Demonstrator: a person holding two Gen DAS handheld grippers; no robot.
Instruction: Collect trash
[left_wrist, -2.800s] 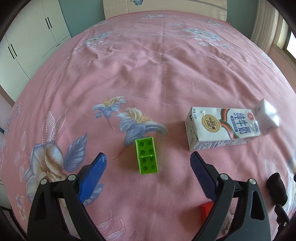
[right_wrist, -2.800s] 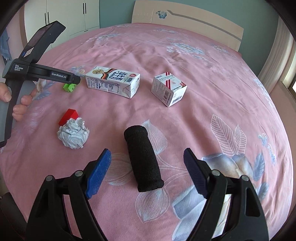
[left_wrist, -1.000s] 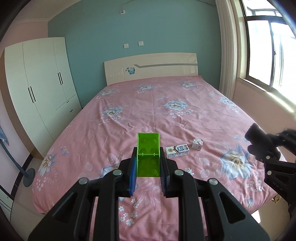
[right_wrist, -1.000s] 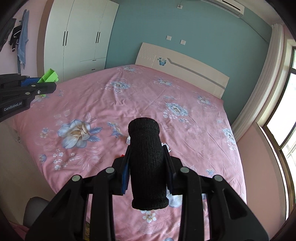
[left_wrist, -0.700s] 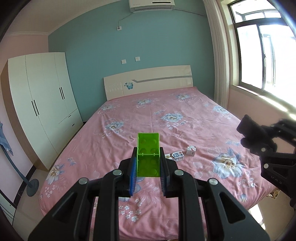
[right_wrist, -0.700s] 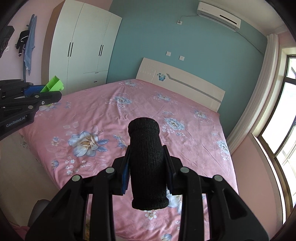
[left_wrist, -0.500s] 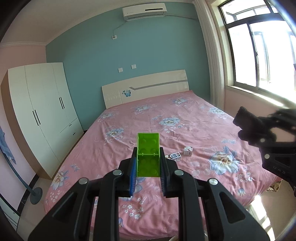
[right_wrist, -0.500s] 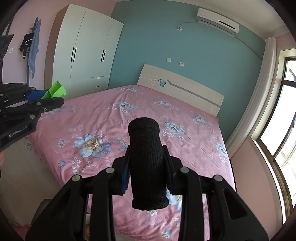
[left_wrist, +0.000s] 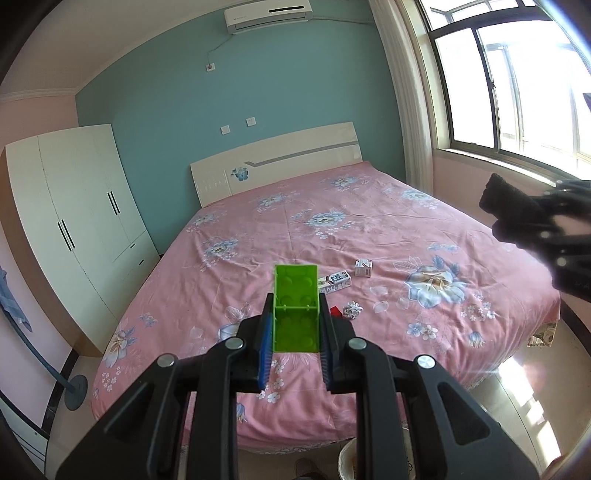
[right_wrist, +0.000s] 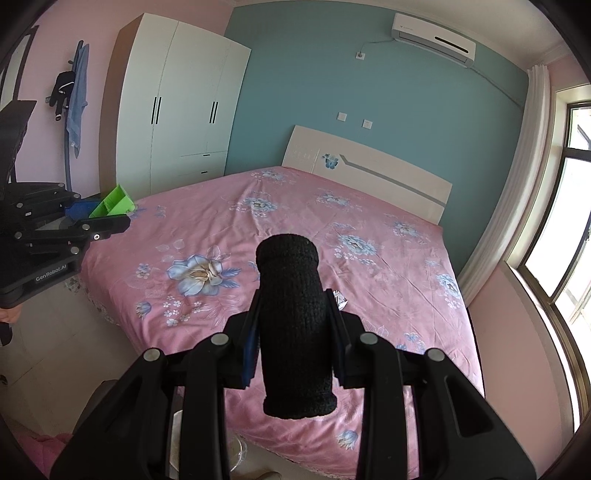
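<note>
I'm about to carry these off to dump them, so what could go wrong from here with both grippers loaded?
1. The black foam roll sticks out past both ends of the right gripper; soft foam could slip or tip out if jolted.
2. The left gripper clamps only the near part of the green block, so a knock could lever it loose.
3. The milk carton, small box, crumpled paper and red block remain on the bed; they may get forgotten.

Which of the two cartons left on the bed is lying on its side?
The long milk carton, lying flat just right of the held green block. The small box beyond it sits squat and compact.
</note>
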